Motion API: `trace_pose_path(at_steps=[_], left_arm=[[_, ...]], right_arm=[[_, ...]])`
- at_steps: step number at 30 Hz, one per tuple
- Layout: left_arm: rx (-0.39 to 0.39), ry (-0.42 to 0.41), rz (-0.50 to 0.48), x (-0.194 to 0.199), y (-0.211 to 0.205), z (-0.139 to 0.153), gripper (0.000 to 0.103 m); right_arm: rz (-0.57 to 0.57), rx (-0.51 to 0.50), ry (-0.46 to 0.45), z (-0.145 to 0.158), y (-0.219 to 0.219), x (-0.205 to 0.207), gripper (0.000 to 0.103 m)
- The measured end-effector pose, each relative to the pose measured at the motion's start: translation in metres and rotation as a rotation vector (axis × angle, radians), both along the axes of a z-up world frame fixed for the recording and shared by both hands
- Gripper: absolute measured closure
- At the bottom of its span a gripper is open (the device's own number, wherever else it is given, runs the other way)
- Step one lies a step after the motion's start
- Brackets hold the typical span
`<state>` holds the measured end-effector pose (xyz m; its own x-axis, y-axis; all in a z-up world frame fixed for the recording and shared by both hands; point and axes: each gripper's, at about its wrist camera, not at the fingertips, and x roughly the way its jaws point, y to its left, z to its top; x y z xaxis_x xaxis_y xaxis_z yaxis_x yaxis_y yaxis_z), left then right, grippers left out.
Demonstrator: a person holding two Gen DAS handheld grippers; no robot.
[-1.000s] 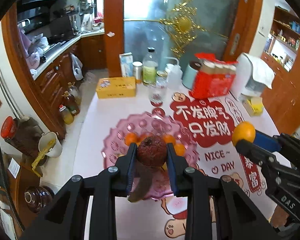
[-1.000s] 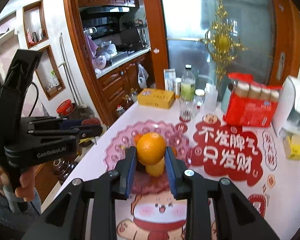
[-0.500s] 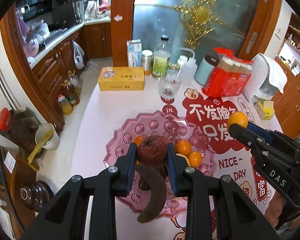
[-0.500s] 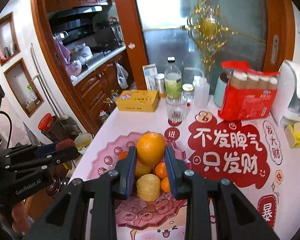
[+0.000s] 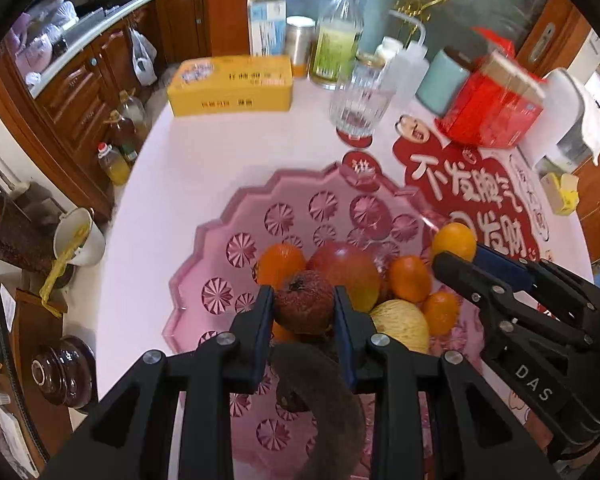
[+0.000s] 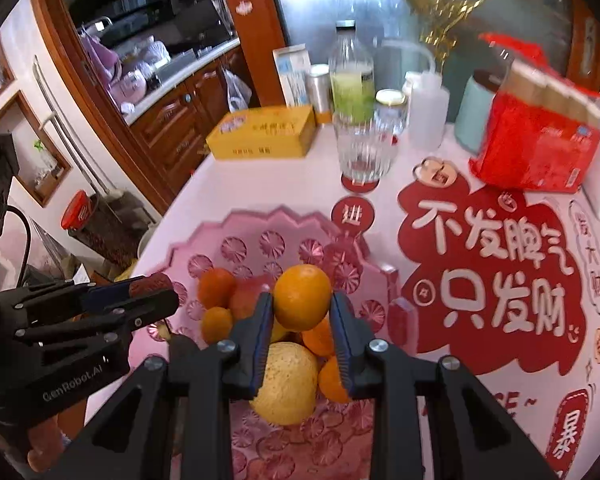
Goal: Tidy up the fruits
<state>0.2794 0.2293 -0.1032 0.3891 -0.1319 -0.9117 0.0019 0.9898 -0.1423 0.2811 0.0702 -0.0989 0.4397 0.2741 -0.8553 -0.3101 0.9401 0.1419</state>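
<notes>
Both claws grip fruit above the pink tray (image 5: 204, 264): the left gripper (image 5: 303, 312) is clenched on a dark, wrinkled fruit (image 5: 304, 304), the right gripper (image 6: 300, 312) on a smooth orange (image 6: 302, 296). Only the left view shows the dark curved piece (image 5: 320, 384) at the tray's near side (its kind is unclear). The right view shows more of the pale, rough-skinned round fruit (image 6: 286, 382) among small tangerines (image 6: 216, 286). The scalloped tray carries pressed starburst patterns; a ribbed glass (image 6: 364, 152) stands beyond it.
</notes>
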Motion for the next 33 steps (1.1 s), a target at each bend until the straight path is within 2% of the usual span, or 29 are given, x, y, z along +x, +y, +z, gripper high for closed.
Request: trace_pose_path(at_steps=[2, 4, 6, 11, 24, 31, 33], left_arm=[[0.004, 0.016, -0.006, 0.003, 0.0, -0.01, 0.075], [0.009, 0.023, -0.005, 0.006, 0.0, -0.015, 0.067], [0.013, 0.023, -0.001, 0.006, 0.001, -0.018, 0.042], [0.029, 0.01, 0.016, 0.002, 0.005, -0.017, 0.031], [0.017, -0.024, 0.036, -0.02, 0.006, 0.008, 0.024], [0.008, -0.067, 0.014, -0.043, -0.001, 0.036, 0.024], [0.003, -0.082, 0.007, -0.052, -0.005, 0.047, 0.02]], right_arm=[[0.009, -0.005, 0.023, -0.011, 0.004, 0.005, 0.073], [0.014, -0.009, 0.039, -0.017, 0.006, 0.008, 0.073], [0.018, -0.011, 0.051, -0.022, 0.007, 0.01, 0.073], [0.013, -0.01, 0.033, -0.021, 0.007, 0.011, 0.062], [-0.004, 0.023, 0.038, -0.009, -0.001, -0.004, 0.061], [-0.028, 0.024, -0.003, 0.018, -0.011, -0.024, 0.061], [-0.036, 0.026, -0.016, 0.027, -0.013, -0.03, 0.061]])
